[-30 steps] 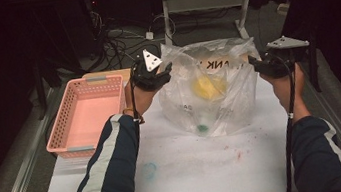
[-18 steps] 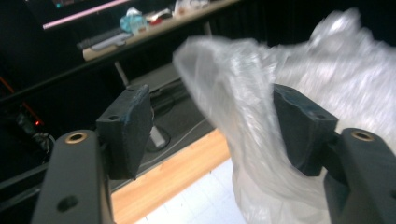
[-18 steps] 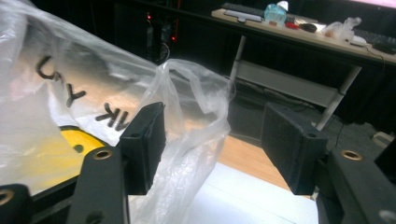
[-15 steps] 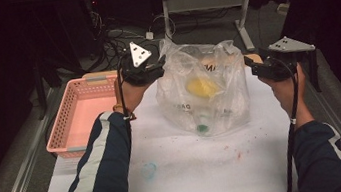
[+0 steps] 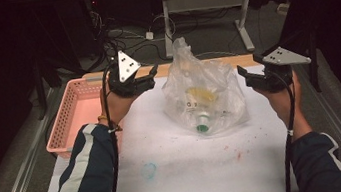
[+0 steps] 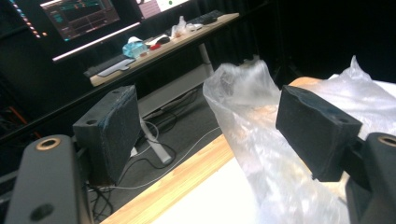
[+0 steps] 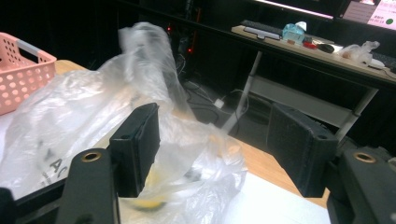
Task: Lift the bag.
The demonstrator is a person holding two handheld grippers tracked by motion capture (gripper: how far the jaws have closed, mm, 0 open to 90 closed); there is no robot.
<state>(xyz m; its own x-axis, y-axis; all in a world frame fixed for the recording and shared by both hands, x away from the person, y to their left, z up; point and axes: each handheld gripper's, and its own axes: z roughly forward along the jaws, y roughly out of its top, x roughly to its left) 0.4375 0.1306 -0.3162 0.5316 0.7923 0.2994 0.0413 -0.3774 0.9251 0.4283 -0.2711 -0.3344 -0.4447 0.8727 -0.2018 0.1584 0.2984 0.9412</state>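
Observation:
A clear plastic bag (image 5: 204,93) rests slumped on the white table sheet (image 5: 194,173), its twisted top sticking up. Inside it lie something yellow (image 5: 201,94) and a bottle with a green cap (image 5: 203,127). My left gripper (image 5: 150,77) hovers just left of the bag, open and holding nothing. On the bag's other side my right gripper (image 5: 245,78) is open too, a short way off it. In the left gripper view the bag (image 6: 261,140) lies past the spread jaws of the left gripper (image 6: 210,126). In the right gripper view the bag (image 7: 84,121) sits behind the left jaw of the right gripper (image 7: 215,140).
A pink perforated basket (image 5: 69,123) stands at the table's left edge, close to my left forearm. Beyond the table's wooden far edge (image 5: 164,67) are floor cables and a desk frame (image 5: 206,5). Red and blue stains mark the sheet near the front.
Both grippers have let go of the bag's top corners and drawn apart, left and right. The bag has sagged and narrowed on the table.

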